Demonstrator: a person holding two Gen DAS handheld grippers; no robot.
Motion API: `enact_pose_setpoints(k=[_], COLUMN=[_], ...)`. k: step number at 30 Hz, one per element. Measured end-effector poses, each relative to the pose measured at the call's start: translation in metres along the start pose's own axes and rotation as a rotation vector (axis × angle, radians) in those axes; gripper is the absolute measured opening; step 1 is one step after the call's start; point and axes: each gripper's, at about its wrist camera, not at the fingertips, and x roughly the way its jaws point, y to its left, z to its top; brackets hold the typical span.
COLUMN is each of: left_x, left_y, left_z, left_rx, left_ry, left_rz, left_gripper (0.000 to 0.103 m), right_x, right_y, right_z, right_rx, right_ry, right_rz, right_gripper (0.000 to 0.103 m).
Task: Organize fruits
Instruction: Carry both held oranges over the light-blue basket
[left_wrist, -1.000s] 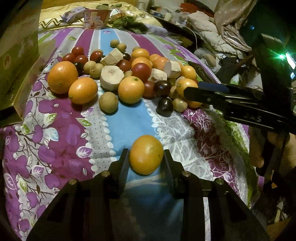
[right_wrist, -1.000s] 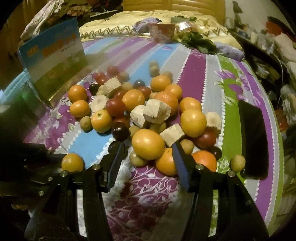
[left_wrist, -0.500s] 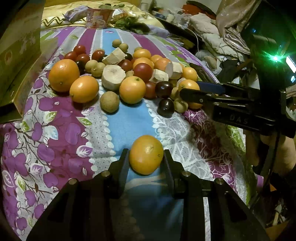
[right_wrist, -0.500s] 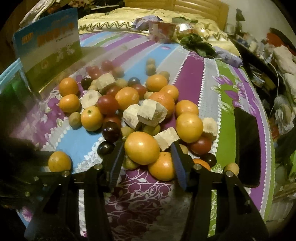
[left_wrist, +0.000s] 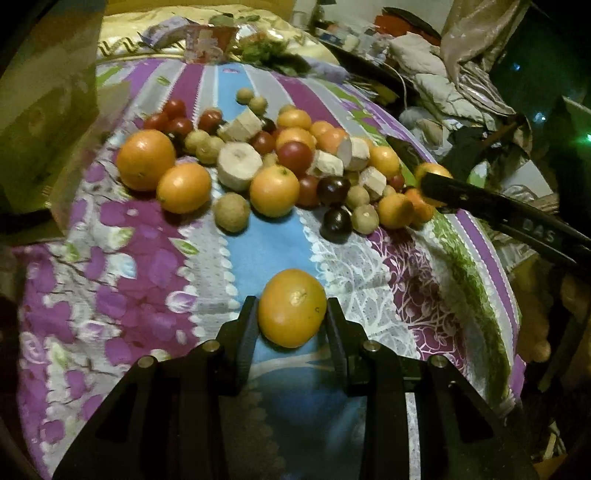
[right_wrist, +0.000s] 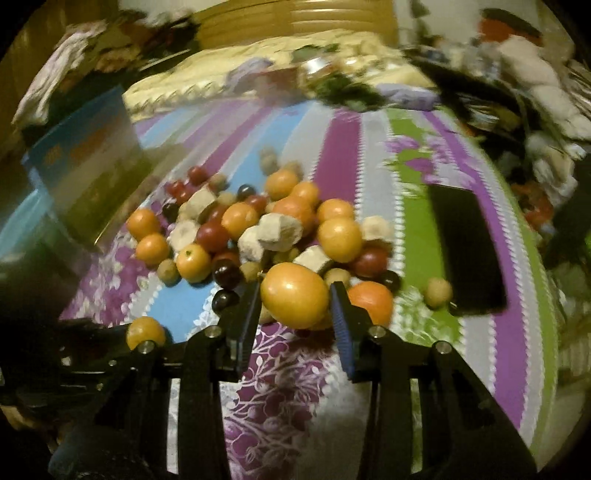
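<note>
**Two oranges gripped above a fruit-strewn bed**

The right wrist view is smeared by motion, so the far clutter of bedding and packets cannot be made out. The left wrist view is sharper but dim at its edges, where a box (left_wrist: 44, 110) is cut off.

The left gripper (left_wrist: 291, 314) has its fingers narrowed onto an orange (left_wrist: 291, 308), apart from the heap, low over the blue stripe. The right gripper (right_wrist: 295, 306) is closing, its fingers pressed on a second orange (right_wrist: 295, 295) at the near edge of the fruit pile (right_wrist: 258, 229).

The pile of oranges, tomatoes, dark plums, small brown fruits and banana chunks lies on a bed with a striped purple, blue and green floral bedspread (left_wrist: 129, 258). A dark phone (right_wrist: 469, 251) lies beside the pile.
</note>
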Motion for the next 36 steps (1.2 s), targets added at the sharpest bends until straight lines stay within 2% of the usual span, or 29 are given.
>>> enact_pose_setpoints(k=[2, 6, 14, 21, 36], left_x=[-0.012, -0.049, -0.131, -0.184, -0.285], left_y=[0.0, 0.001, 0.024, 0.041, 0.097], left_z=[0.004, 0.017, 0.046, 0.049, 0.027], left_rx=[0.002, -0.008, -0.096, -0.146, -0.256], left_ry=[-0.017, -0.083, -0.224, -0.292, -0.421], left_rz=[0.037, 0.107, 0.209, 0.239, 0.309], left_gripper=[0.037, 0.037, 0.037, 0.037, 0.037], right_x=[-0.009, -0.027, -0.051, -0.069, -0.094], right_y=[0.003, 0.012, 0.046, 0.085, 0.195], right_z=[0.001, 0.004, 0.016, 0.034, 0.067], right_rx=[0.03, 0.072, 0.079, 0.034, -0.123], right_ry=[-0.01, -0.041, -0.099, -0.143, -0.202], right_rz=[-0.029, -0.027, 0.019, 0.059, 0.17], right_gripper=[0.038, 0.038, 0.038, 0.038, 0.038])
